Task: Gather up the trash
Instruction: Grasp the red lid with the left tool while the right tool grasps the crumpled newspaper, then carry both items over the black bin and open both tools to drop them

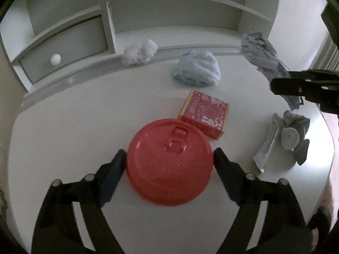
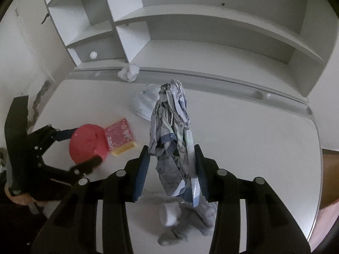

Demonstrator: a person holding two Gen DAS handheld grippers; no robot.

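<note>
Now the left gripper [image 1: 170, 160] clamps the round red plastic lid [image 1: 169, 160]; the right gripper's [image 2: 172, 169] jaws hold crumpled printed paper [image 2: 171, 131] aloft, awaiting disposal.

both wrist views look down and forward, close over the white bench [image 1: 63, 127], sharing the shelf unit [image 2: 190, 31] behind.

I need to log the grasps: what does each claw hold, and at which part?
Left claw: red plastic lid, gripped at opposite rim edges. Right claw: crumpled printed wrapper, pinched near its lower part.
</note>
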